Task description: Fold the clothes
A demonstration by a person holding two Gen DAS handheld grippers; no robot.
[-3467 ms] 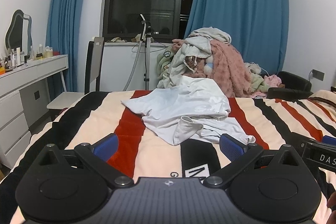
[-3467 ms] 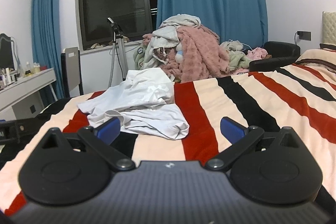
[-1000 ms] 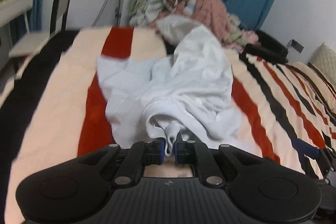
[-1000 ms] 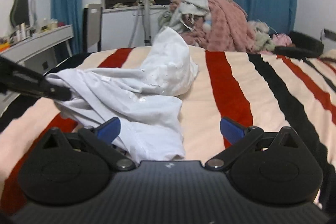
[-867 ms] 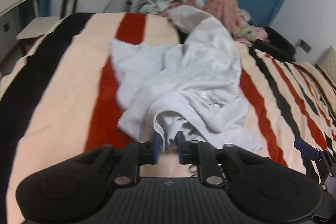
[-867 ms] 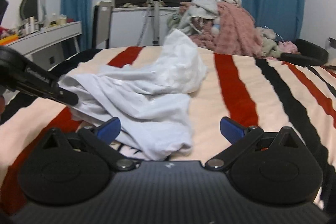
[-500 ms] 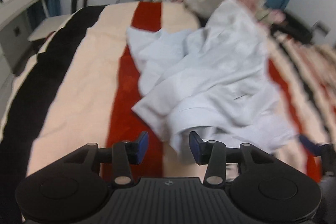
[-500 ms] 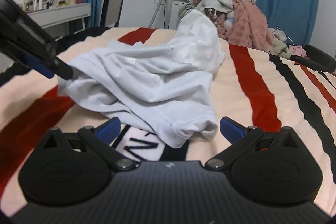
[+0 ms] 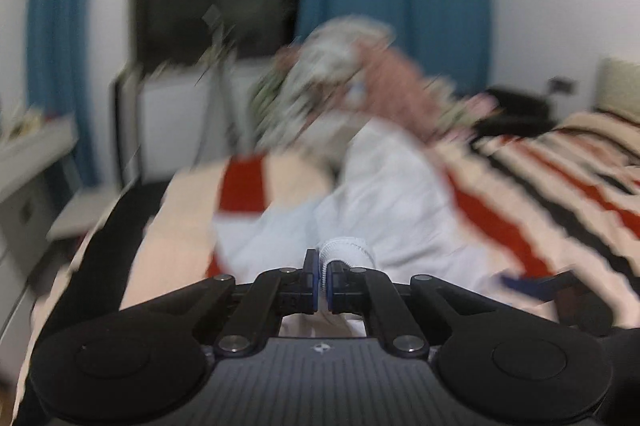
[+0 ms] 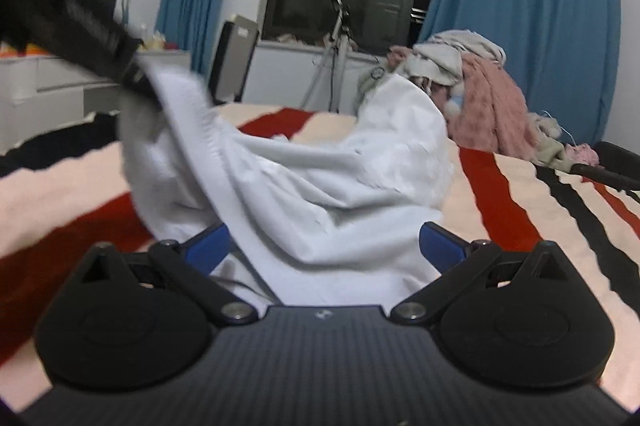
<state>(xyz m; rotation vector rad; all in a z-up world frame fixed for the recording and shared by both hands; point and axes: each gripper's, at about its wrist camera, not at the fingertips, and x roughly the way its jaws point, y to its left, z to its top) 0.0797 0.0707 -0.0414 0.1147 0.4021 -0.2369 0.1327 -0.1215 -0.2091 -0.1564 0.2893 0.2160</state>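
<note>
A white garment (image 10: 328,178) lies crumpled on the striped bedspread (image 10: 520,202). My left gripper (image 9: 323,272) is shut on a ribbed hem of the white garment (image 9: 380,210) and holds it lifted off the bed; the left wrist view is motion-blurred. In the right wrist view the left gripper (image 10: 136,78) shows at upper left with cloth hanging from it. My right gripper (image 10: 322,246) is open, low over the near edge of the garment, with cloth lying between its blue pads (image 10: 440,244).
A heap of pink and grey clothes (image 10: 472,82) sits at the far end of the bed. A chair (image 10: 234,60), a white dresser (image 10: 60,82) and a stand (image 10: 340,26) are at the back left, before blue curtains.
My left gripper was open half a second ago; it has closed on the garment's hem and lifted it. My right gripper has moved in closer over the garment and stays open.
</note>
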